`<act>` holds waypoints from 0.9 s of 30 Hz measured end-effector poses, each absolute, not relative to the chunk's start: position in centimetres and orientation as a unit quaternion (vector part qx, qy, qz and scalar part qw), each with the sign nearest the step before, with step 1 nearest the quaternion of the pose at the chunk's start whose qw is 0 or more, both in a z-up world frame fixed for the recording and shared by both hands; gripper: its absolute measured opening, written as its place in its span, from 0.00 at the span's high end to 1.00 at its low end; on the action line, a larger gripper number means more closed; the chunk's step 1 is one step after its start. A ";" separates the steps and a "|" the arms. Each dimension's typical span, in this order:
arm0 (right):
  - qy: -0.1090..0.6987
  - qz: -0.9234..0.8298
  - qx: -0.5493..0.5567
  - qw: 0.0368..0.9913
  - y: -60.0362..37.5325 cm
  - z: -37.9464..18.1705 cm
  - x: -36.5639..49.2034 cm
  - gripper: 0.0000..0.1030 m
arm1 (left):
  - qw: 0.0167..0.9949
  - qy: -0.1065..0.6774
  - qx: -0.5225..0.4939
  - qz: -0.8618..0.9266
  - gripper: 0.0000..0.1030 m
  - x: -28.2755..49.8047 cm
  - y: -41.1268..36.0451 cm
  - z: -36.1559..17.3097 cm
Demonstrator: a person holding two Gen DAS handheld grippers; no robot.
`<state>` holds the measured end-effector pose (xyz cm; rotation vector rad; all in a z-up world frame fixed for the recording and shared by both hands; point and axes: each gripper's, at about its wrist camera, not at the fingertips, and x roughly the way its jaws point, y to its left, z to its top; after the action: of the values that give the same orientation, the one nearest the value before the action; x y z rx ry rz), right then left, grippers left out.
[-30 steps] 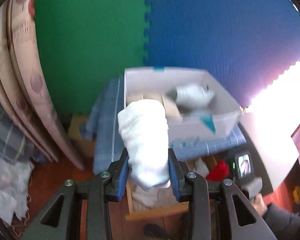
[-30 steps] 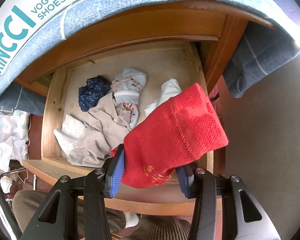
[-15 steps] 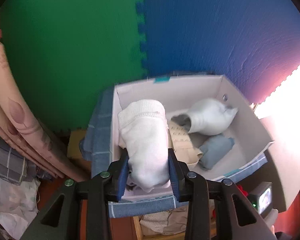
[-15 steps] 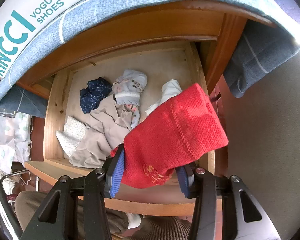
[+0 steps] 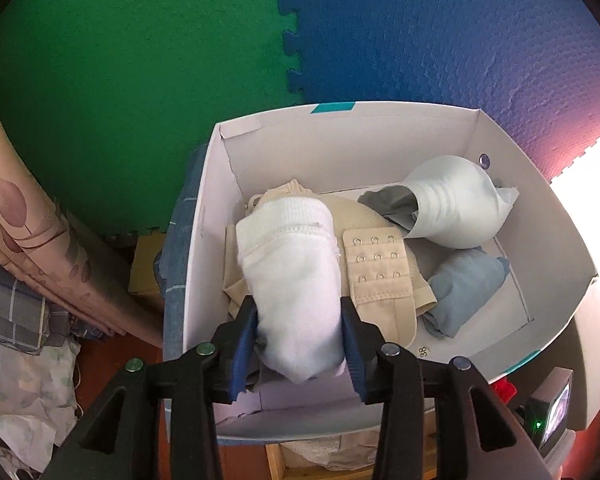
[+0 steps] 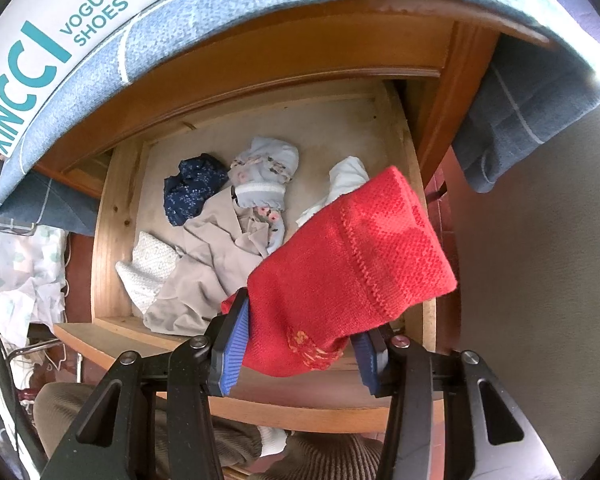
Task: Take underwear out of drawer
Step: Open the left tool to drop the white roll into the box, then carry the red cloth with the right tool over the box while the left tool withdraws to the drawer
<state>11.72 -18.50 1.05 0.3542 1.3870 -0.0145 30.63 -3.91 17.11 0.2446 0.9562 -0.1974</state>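
Underwear, partly out of the wooden drawer (image 6: 112, 216)

White rolled piece (image 5: 296, 280) above box's near-left corner; red knit piece (image 6: 348, 276) above drawer's front-right corner; navy (image 6: 194, 192), floral (image 6: 266, 172), beige (image 6: 208, 272), white knit (image 6: 148, 268) loose on drawer floor.

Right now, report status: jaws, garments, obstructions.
Left gripper jaws just eased, white garment between them over the shoebox. Right gripper clamps red garment above drawer. Nothing blocking.

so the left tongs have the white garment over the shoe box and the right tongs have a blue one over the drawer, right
Not quite: the garment in the right tongs is red, not blue; the right wrist view shows the red knit piece above the open drawer. The rest holds: the left tongs have the white garment over the shoe box.
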 end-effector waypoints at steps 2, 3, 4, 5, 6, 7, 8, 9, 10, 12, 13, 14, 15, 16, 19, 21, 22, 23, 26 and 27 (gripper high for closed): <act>0.636 -0.006 0.162 0.754 -18.4 1.0 11.8 0.58 | 0.878 0.455 0.115 -0.095 0.58 30.5 -3.9 17.5; 0.636 -0.006 0.162 0.754 -18.3 1.0 11.8 0.58 | 0.880 0.452 0.113 -0.093 0.58 30.3 -3.9 17.8; 0.636 -0.006 0.161 0.755 -18.3 1.0 11.8 0.58 | 0.881 0.451 0.111 -0.093 0.57 30.1 -3.8 18.0; 0.636 -0.006 0.161 0.755 -18.3 1.0 11.8 0.58 | 0.882 0.448 0.110 -0.094 0.57 29.9 -3.8 18.4; 0.636 -0.007 0.160 0.755 -18.3 1.0 11.8 0.58 | 0.883 0.445 0.112 -0.094 0.56 29.8 -3.7 18.6; 0.636 -0.007 0.161 0.755 -18.3 1.0 11.8 0.58 | 0.885 0.443 0.115 -0.092 0.54 29.6 -3.7 18.9; 0.636 -0.007 0.161 0.755 -18.3 1.0 11.8 0.58 | 0.887 0.438 0.117 -0.090 0.53 29.3 -3.5 19.2; 0.636 -0.007 0.160 0.755 -18.3 1.0 11.8 0.58 | 0.889 0.433 0.118 -0.087 0.52 29.0 -3.5 19.7; 0.636 -0.007 0.160 0.755 -18.3 1.0 11.7 0.58 | 0.893 0.427 0.117 -0.085 0.51 28.8 -3.3 20.0; 0.635 -0.007 0.161 0.756 -18.3 1.0 11.7 0.58 | 0.902 0.411 0.106 -0.083 0.50 27.8 -2.8 21.1; 0.634 -0.008 0.161 0.756 -18.4 1.0 11.7 0.58 | 0.905 0.405 0.102 -0.083 0.50 27.3 -2.6 21.5; 0.633 -0.008 0.161 0.757 -18.4 1.0 11.6 0.58 | 0.909 0.398 0.096 -0.083 0.50 26.7 -2.2 22.1; 0.633 -0.008 0.160 0.758 -18.4 1.0 11.6 0.58 | 0.912 0.392 0.092 -0.081 0.50 26.1 -1.7 22.6; 0.631 -0.008 0.159 0.759 -18.4 1.1 11.6 0.58 | 0.916 0.383 0.090 -0.077 0.49 25.4 -1.2 23.0; 0.625 -0.006 0.155 0.765 -18.3 1.4 11.5 0.58 | 0.924 0.365 0.094 -0.068 0.45 23.3 0.3 23.7; 0.618 -0.005 0.154 0.771 -18.3 1.8 11.4 0.58 | 0.927 0.357 0.100 -0.062 0.44 21.8 1.4 23.6; 0.615 -0.006 0.154 0.774 -18.4 1.9 11.4 0.58 | 0.927 0.355 0.103 -0.057 0.44 21.2 1.9 23.5; 0.612 -0.005 0.156 0.775 -18.5 2.1 11.4 0.57 | 0.928 0.354 0.106 -0.052 0.44 20.5 2.4 23.2; 0.604 -0.003 0.157 0.781 -18.6 2.6 11.3 0.58 | 0.925 0.360 0.113 -0.034 0.43 18.6 3.8 21.3; 0.604 -0.002 0.157 0.782 -18.6 2.6 11.3 0.58 | 0.923 0.366 0.115 -0.029 0.43 18.1 4.2 20.4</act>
<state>11.30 -18.59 2.65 0.3394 1.3035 -0.0044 18.12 4.19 20.38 0.2359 0.7507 -0.0590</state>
